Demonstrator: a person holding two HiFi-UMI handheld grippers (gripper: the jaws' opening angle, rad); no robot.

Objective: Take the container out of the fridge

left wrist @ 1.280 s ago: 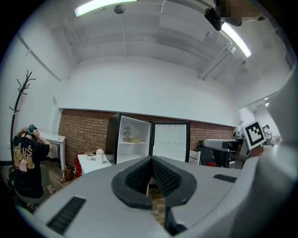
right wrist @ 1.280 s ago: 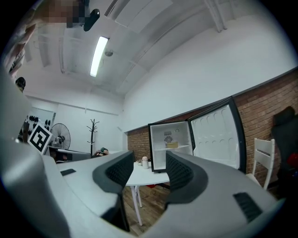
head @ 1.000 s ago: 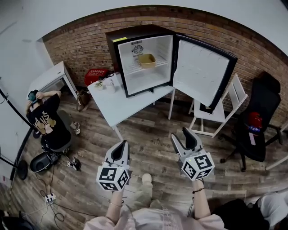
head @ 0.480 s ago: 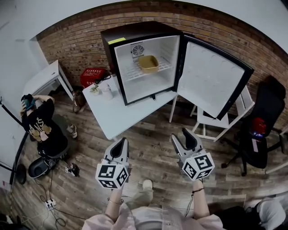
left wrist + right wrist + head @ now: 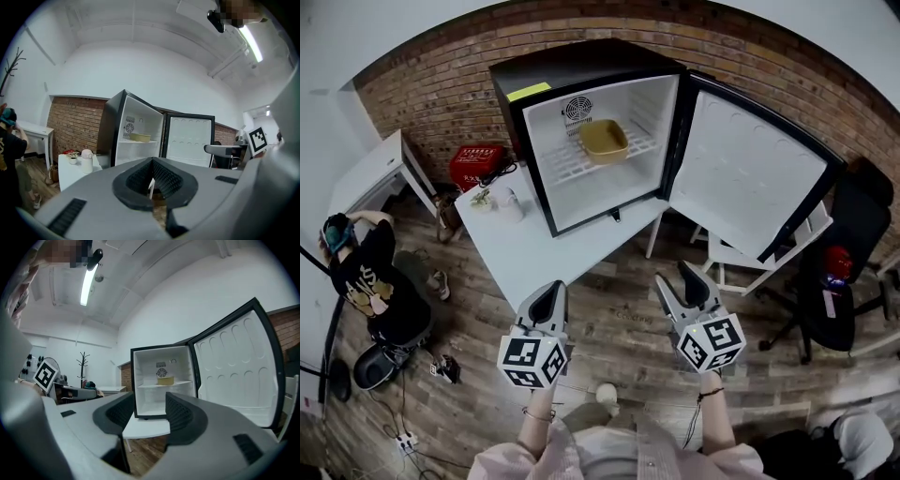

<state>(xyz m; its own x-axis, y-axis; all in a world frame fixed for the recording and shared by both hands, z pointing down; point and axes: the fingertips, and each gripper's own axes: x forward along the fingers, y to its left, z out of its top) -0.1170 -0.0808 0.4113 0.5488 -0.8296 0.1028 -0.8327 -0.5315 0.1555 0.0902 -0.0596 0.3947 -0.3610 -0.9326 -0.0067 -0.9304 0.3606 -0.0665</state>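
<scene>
At upper centre, on the fridge (image 5: 581,70) shelf: container (image 5: 604,141), untouched, door open. Low in frame, well apart from it: left gripper (image 5: 549,296) pressed together, right gripper (image 5: 678,281) spread, both empty. Approach, grasp and withdrawal all outstanding.

Left gripper (image 5: 152,163) jaws seemingly together; container (image 5: 140,137) on open fridge (image 5: 111,127) shelf.

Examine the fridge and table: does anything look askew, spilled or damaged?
Nothing stands out: the fridge stands upright on the white table, door open, with the tan container level on its wire shelf.
</scene>
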